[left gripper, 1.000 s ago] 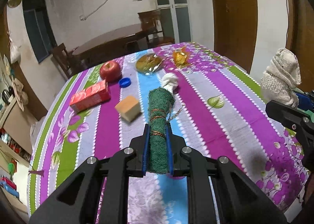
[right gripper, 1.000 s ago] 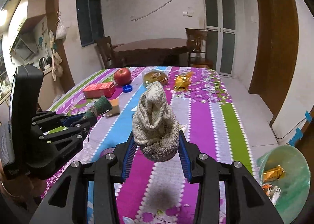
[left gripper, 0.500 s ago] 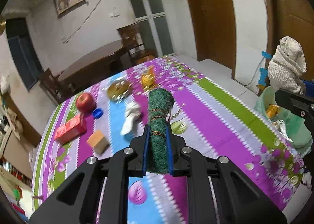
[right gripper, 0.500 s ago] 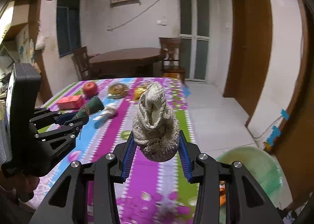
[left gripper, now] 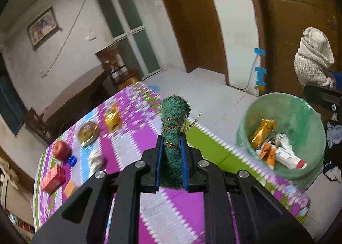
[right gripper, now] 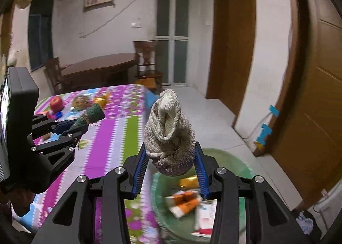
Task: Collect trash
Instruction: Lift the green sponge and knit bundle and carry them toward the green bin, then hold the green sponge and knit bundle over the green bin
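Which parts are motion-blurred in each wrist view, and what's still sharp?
Left wrist: tablecloth and its clutter smeared; green scrubber roll and left gripper sharp. Right wrist: green bin and its trash blurred; knitted cloth and right gripper crisp.

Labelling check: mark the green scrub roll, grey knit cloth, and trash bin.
green scrub roll [left gripper: 173,128], left wrist view, wrapped middle
grey knit cloth [right gripper: 168,133], right wrist view, front folds
trash bin [left gripper: 299,105], left wrist view, far inner wall

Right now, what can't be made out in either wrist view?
- Trash bin, right wrist view: near rim and part of the contents hidden by the right gripper and its grey knit cloth; contents motion-blurred.
- Small white item on the table, left wrist view: too blurred to identify.
- Green scouring-pad roll: lower end hidden within the left gripper.
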`<state>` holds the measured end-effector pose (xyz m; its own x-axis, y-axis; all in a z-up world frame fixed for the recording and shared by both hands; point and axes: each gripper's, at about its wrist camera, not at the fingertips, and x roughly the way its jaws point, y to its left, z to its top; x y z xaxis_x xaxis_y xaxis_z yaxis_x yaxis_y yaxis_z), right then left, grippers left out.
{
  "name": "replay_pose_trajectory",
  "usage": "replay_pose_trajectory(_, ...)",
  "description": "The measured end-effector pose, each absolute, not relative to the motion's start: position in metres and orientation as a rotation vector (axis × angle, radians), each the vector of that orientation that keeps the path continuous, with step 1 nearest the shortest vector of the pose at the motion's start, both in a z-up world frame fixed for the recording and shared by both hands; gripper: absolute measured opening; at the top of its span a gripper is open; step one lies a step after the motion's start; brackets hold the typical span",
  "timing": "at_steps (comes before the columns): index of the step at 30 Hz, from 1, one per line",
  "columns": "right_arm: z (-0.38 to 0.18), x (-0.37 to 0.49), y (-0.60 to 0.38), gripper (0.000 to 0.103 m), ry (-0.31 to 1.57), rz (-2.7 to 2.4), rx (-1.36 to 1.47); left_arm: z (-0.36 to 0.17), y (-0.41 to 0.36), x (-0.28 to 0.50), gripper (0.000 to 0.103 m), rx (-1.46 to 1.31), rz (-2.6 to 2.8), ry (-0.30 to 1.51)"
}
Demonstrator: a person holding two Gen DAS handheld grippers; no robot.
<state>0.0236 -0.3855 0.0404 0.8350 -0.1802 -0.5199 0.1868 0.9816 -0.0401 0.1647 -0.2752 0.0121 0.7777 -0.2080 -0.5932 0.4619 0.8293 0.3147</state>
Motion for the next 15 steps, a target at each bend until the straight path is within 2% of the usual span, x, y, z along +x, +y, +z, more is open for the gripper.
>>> replay_pose_trajectory(15, 0.027, -0.006, -0.467, 0.043, 0.613, -0.349, 0.058, -0.007, -0.362, 0.156, 0.014, 0.569, -0.520, 0.548)
